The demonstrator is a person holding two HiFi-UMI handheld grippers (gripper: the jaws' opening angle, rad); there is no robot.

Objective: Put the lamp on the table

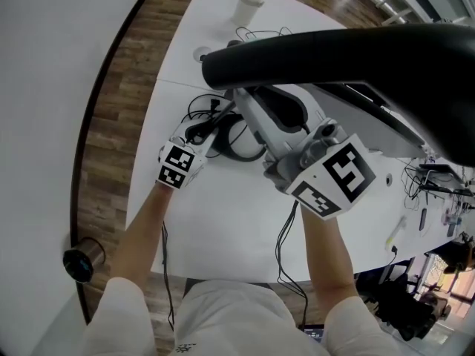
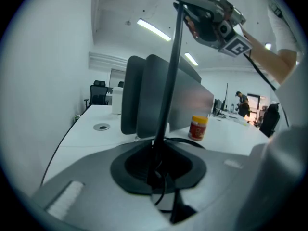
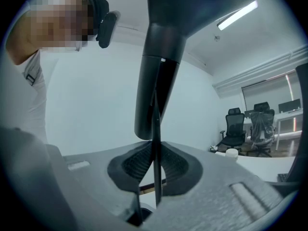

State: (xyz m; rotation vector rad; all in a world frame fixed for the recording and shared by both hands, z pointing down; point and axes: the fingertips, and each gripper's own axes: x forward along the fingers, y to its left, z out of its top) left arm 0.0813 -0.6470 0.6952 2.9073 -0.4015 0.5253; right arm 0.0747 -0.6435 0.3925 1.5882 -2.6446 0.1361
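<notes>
Reading from the left edge, a metal canister [image 1: 78, 262] is noted on the wooden floor [image 1: 111, 147], well apart from the work. The white table [image 1: 223, 228] takes up the middle of the head view.

The left gripper [image 2: 156, 173] is held low, close over the table top. Its pads are pressed onto the thin black stem [image 2: 174, 61] of the lamp [image 1: 334, 50] just above the foot, with a loop of the lamp's cord caught in the same gap. This low grip is judged to steer the foot and stop the stem swinging.

A ring-shaped part [image 1: 241, 141] beside that gripper is taken for the lamp's foot. Whether it touches the table cannot be told.

The right gripper [image 3: 155, 162] is pinched on the same stem high up, just under the dark tubular head. The top-heavy end is thereby carried and the stem is kept near upright. The lamp is thus held between both tongs over the table, and the setting-down is judged not yet finished.

A monitor back [image 2: 159, 95] and a red jar with a yellow lid [image 2: 198, 128] stand behind the stem. A paper cup [image 1: 249, 6] and loose cables [image 1: 260, 32] lie further off. More cables [image 1: 430, 180] crowd the right edge, so the bare patch near the person is judged the safer landing spot.
</notes>
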